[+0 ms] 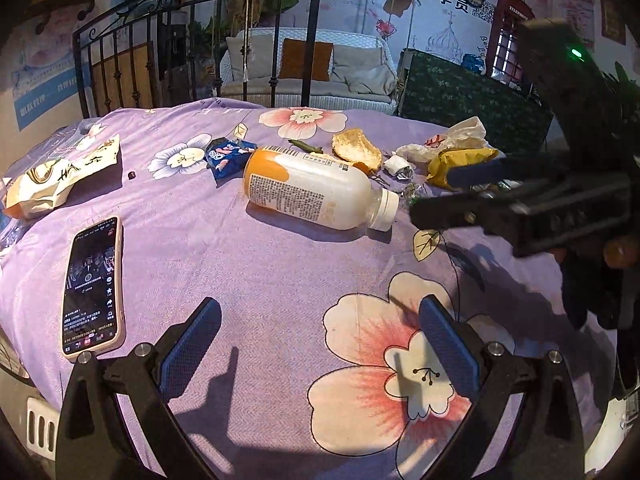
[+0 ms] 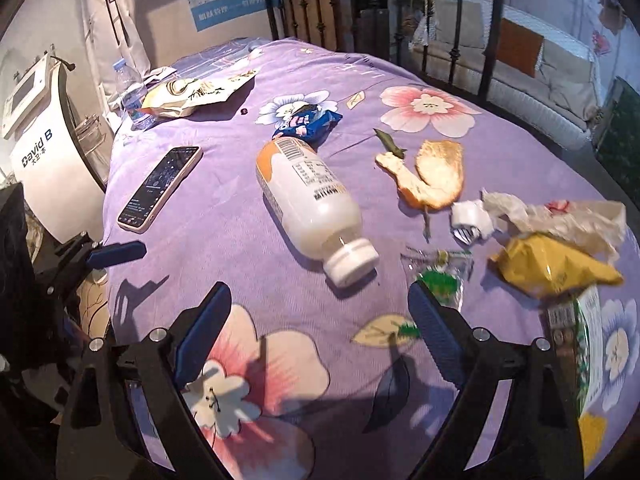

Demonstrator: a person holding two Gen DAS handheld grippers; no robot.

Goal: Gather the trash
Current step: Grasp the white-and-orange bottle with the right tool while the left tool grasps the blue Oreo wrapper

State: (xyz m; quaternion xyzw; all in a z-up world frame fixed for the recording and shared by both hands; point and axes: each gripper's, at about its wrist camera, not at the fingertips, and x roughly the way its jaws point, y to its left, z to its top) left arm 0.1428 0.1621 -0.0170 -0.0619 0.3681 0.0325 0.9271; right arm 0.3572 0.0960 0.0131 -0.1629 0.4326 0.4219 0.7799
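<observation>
1. The big bottle [image 2: 312, 206] lies on its side in the middle of the purple bedspread [image 2: 248, 280]. Its white cap [image 2: 352, 260] points toward the right gripper [image 2: 320, 328], and its orange end points away.
2. The right gripper has its fingers spread wide with nothing between them. The cap sits just ahead of the gap, so this gripper is nearer to the bottle.
3. The left gripper [image 1: 320, 344] is also spread wide and empty. The bottle lies farther off from it, up and a bit to the right.
4. More trash sits to the right of the bottle: a yellow bag [image 2: 552, 264], white tissue [image 2: 560, 216], a small green wrapper [image 2: 440, 276] and some peel [image 2: 436, 176].
5. The green wrapper is close beside the right finger, maybe touching it; that is hard to tell.
6. The phone [image 2: 160, 188] lies well apart on the left, with open cloth around the bottle.
</observation>
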